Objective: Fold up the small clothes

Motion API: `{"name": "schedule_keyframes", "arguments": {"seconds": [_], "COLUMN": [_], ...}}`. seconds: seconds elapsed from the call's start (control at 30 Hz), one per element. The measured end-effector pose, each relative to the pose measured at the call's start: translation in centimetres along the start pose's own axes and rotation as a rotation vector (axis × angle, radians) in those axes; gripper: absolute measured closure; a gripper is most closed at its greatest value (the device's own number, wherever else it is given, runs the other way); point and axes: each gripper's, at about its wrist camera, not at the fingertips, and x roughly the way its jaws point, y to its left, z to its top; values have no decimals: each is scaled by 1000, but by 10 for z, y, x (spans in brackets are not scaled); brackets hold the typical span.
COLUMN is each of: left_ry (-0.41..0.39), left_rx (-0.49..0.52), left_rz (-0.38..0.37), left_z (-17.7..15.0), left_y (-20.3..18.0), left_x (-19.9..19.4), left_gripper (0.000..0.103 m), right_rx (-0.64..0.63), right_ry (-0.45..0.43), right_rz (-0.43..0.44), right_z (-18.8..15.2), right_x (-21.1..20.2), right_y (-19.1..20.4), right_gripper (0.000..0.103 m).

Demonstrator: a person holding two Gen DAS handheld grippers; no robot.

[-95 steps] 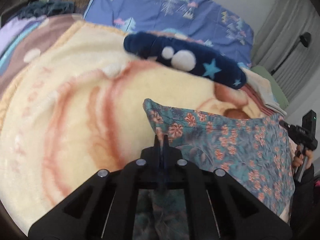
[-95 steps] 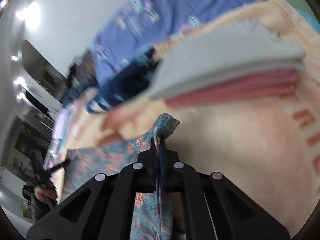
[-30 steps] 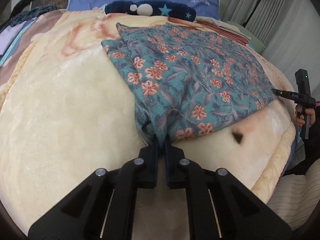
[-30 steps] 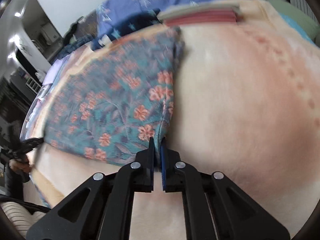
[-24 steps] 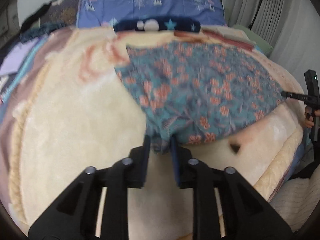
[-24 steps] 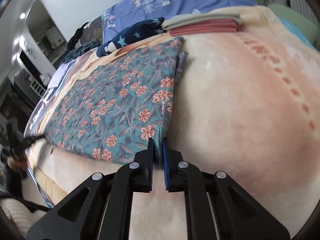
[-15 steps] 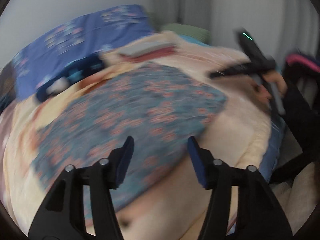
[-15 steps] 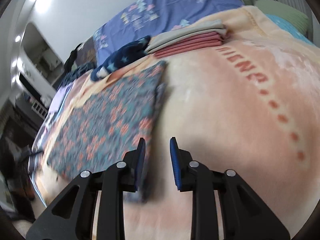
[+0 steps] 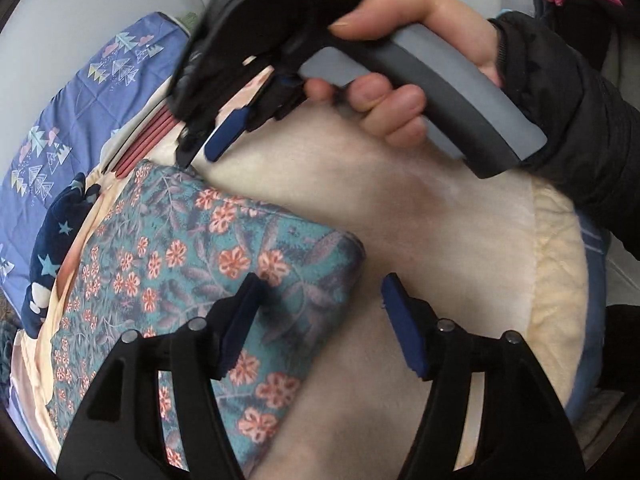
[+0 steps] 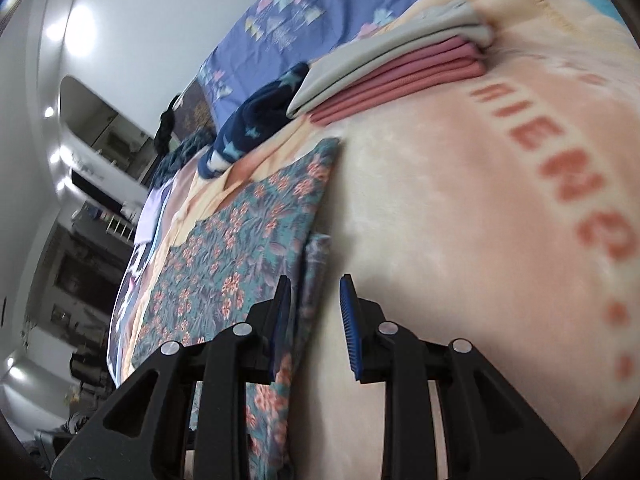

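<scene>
**Both grippers off the cloth**

Left gripper gapes wide over the floral cloth's near corner. Right gripper is parted narrower along its side edge. Cloth lies flat on the blanket; folded pile beyond.

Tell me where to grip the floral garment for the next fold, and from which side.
Probably take the floral garment at its near right corner, coming in low from the bare blanket side. That corner lies free at the cloth's edge, and the open left gripper already straddles it.
</scene>
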Motion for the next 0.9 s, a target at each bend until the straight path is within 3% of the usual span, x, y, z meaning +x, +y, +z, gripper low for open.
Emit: {"name": "schedule_keyframes", "arguments": {"seconds": [0.1, 0.13, 0.17, 0.2, 0.3, 0.43, 0.53, 0.63, 0.77, 0.9], "left_ry": [9, 8, 6, 1, -53, -90, -68, -41, -49, -37], "left_rx": [-6, -8, -25, -53, -143, -232, -264, -237, -243, -241], "left_rz": [22, 14, -8, -34, -114, -204, -225, -217, -236, -243], "left_z": [7, 8, 10, 12, 16, 11, 7, 6, 6, 2], "left_y": [-2, -2, 1, 7, 29, 48, 45, 32, 34, 34], "left_x": [10, 11, 10, 7, -16, -30, -19, -7, -7, 3], "left_gripper": [38, 55, 88, 92, 94, 94, 94, 94, 94, 94], "right_rx": [-9, 0, 12, 26, -51, -100, -17, 78, 15, 6], "right_ry": [57, 58, 59, 46, -56, -75, -58, -64, -123, -109], "right_rz": [9, 21, 38, 52, 137, 79, 11, 70, 89, -57], "right_z": [8, 10, 13, 14, 17, 17, 18, 19, 24, 25], "right_x": [24, 27, 29, 27, -3, -6, 12, 12, -5, 14], "right_y": [2, 1, 0, -1, 21, 32, 6, -20, -7, -13], "right_gripper": [73, 79, 98, 98, 98, 98, 98, 100, 101, 102]}}
